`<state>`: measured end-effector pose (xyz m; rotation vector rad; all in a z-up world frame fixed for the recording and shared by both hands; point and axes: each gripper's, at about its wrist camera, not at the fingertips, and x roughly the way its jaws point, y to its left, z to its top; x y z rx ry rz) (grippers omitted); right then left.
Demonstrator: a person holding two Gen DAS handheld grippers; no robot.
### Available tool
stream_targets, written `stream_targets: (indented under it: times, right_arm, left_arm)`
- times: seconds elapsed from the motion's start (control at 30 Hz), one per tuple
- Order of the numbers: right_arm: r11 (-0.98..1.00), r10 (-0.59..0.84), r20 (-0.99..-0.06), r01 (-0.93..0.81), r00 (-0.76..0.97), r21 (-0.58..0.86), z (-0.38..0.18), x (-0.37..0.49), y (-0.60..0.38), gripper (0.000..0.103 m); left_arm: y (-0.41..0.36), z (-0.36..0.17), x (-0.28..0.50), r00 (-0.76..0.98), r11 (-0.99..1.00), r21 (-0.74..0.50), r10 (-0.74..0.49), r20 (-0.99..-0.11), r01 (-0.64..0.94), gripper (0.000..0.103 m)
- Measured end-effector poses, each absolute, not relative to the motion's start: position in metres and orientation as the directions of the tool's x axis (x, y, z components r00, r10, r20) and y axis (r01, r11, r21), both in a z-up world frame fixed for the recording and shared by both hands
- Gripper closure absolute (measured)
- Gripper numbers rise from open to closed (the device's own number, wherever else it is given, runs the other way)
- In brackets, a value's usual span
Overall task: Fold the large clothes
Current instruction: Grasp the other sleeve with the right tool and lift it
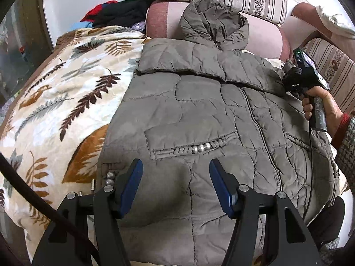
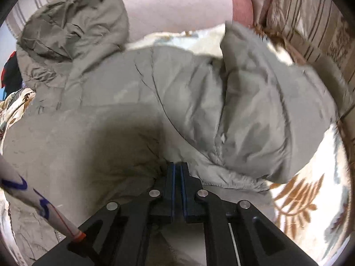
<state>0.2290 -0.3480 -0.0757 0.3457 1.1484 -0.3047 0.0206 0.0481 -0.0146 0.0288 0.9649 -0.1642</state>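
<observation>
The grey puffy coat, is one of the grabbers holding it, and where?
Yes. The right gripper is shut on the coat, pinching fabric at the base of its sleeve. The left gripper is open above the coat's front, holding nothing.

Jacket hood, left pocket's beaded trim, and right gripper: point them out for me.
jacket hood [image 1: 213, 22], left wrist view, hood's crumpled middle.
beaded trim [image 1: 200, 148], left wrist view, middle silver bead.
right gripper [image 2: 178, 166], right wrist view, between fingertips.

Your jacket lies on the blanket, hood against the bolster behind; clothes pile apparently behind-left.
</observation>
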Motion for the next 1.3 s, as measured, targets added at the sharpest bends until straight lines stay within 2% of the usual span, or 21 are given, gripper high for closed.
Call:
stream_targets:
  times: [0.1, 0.17, 0.23, 0.37, 0.5, 0.6, 0.67, 0.73, 0.97, 1.07, 1.2, 1.3]
  right_arm:
    - [0.901, -0.032, -0.912, 0.406, 0.41, 0.151, -0.065, 0.216, -0.356, 0.084]
    - [0.904, -0.032, -0.886, 0.391, 0.462, 0.171, -0.047, 0.197, -0.364, 0.053]
    - [0.906, -0.058, -0.863, 0.39, 0.501, 0.166, -0.033, 0.178, -0.369, 0.039]
    - [0.891, -0.096, -0.816, 0.414, 0.57, 0.184, -0.011, 0.13, -0.412, 0.036]
    - [0.839, -0.178, -0.826, 0.521, 0.535, 0.157, -0.014, 0.099, -0.473, 0.036]
    - [0.761, -0.195, -0.832, 0.616, 0.519, 0.205, -0.026, 0.076, -0.531, 0.036]
    - [0.704, -0.198, -0.827, 0.663, 0.526, 0.254, -0.035, 0.065, -0.567, 0.046]
    - [0.675, -0.226, -0.82, 0.691, 0.526, 0.257, -0.036, 0.062, -0.593, 0.046]
    - [0.653, -0.312, -0.809, 0.731, 0.498, 0.197, -0.041, 0.089, -0.659, 0.046]
    - [0.681, -0.281, -0.821, 0.706, 0.497, 0.194, -0.05, 0.114, -0.668, 0.046]
    - [0.687, -0.343, -0.841, 0.722, 0.418, 0.078, -0.067, 0.145, -0.671, 0.045]
    - [0.656, -0.363, -0.84, 0.751, 0.403, 0.076, -0.076, 0.156, -0.678, 0.046]
  left_arm:
    - [0.043, -0.008, 0.015, 0.564, 0.986, -0.04, -0.125, -0.816, 0.161, 0.042]
    - [0.037, -0.002, 0.01, 0.57, 0.983, -0.036, -0.133, -0.811, 0.179, 0.042]
    - [0.032, 0.001, 0.005, 0.573, 0.981, -0.031, -0.138, -0.808, 0.193, 0.042]
    - [0.02, 0.004, -0.001, 0.557, 0.975, -0.026, -0.147, -0.817, 0.219, 0.042]
    - [0.01, 0.005, -0.006, 0.548, 0.973, -0.014, -0.141, -0.825, 0.23, 0.041]
    - [0.004, 0.002, -0.004, 0.528, 0.972, -0.013, -0.138, -0.838, 0.234, 0.041]
    - [0.0, -0.002, 0.0, 0.51, 0.972, -0.009, -0.13, -0.85, 0.233, 0.041]
    - [-0.006, -0.006, 0.004, 0.492, 0.972, 0.0, -0.118, -0.862, 0.233, 0.041]
    - [-0.024, -0.017, 0.025, 0.46, 0.977, 0.037, -0.066, -0.885, 0.212, 0.041]
    - [-0.033, -0.026, 0.034, 0.429, 0.977, 0.045, -0.05, -0.902, 0.209, 0.041]
    - [-0.042, -0.035, 0.041, 0.4, 0.974, 0.067, -0.026, -0.916, 0.216, 0.041]
    - [-0.044, -0.037, 0.044, 0.406, 0.972, 0.083, -0.014, -0.914, 0.221, 0.041]
